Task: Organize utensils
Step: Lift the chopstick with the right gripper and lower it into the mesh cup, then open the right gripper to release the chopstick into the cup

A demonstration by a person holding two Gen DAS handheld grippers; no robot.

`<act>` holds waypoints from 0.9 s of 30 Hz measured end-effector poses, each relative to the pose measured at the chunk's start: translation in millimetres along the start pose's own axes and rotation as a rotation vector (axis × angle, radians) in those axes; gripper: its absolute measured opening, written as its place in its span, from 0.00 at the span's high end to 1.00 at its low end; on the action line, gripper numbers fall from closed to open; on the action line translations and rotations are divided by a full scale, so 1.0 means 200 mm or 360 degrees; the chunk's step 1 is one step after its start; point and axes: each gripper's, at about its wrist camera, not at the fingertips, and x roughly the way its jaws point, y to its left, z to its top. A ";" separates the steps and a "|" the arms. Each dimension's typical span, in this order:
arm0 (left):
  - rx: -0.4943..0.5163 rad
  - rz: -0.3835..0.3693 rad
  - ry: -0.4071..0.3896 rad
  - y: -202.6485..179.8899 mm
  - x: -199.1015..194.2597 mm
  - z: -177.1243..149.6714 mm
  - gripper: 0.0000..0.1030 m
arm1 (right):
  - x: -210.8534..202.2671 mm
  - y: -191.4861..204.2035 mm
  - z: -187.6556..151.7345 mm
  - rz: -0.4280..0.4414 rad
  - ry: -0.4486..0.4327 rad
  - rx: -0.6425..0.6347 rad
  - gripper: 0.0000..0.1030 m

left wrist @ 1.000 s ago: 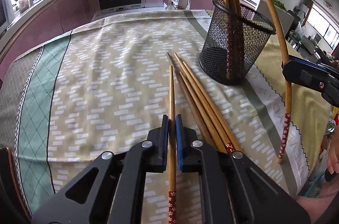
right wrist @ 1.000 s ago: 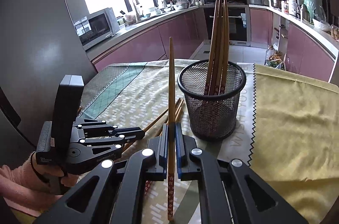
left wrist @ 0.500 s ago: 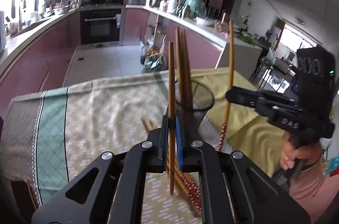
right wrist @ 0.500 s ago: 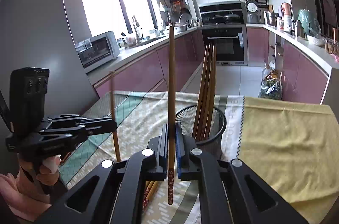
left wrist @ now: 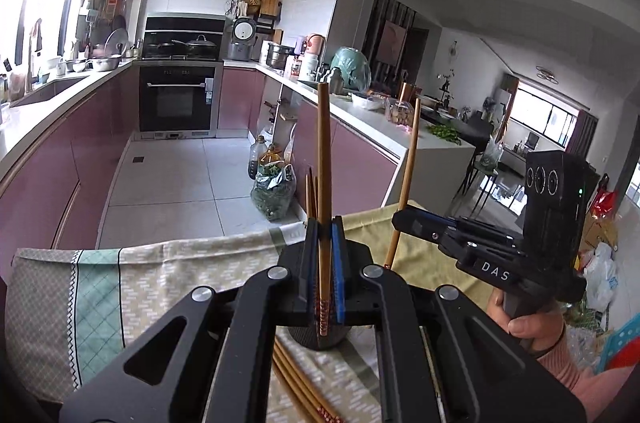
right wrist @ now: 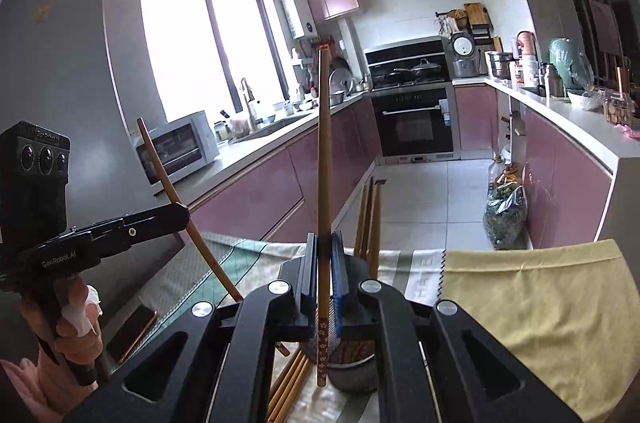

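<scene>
The slim tan bamboo chopstick (left wrist: 323, 159) ends in a dark red band with small pale flowers. A cream cloth with a white brick pattern and a mint-green diamond-grid border (left wrist: 100, 299) adjoins a plain pale-yellow cloth (right wrist: 532, 303). The round black wire-mesh holder (right wrist: 356, 375) is dark.

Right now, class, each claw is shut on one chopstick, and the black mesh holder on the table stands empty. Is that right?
Not quite. The holder is not empty: several chopsticks stand in it, as the right wrist view shows. The rest holds: the left claw and the right claw are each shut on one chopstick.
</scene>
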 end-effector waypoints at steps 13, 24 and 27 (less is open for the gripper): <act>0.0145 0.0075 0.0244 -0.09 0.33 0.00 0.93 | 0.22 -0.06 -0.05 -0.0103 0.0116 0.0006 0.95; 0.0147 0.0058 0.0450 0.00 0.57 -0.09 0.93 | 0.36 -0.06 -0.18 -0.0112 0.0371 0.0016 0.94; 0.0126 0.0054 0.0465 0.03 0.61 -0.11 0.93 | 0.38 -0.07 -0.19 -0.0121 0.0391 0.0021 0.94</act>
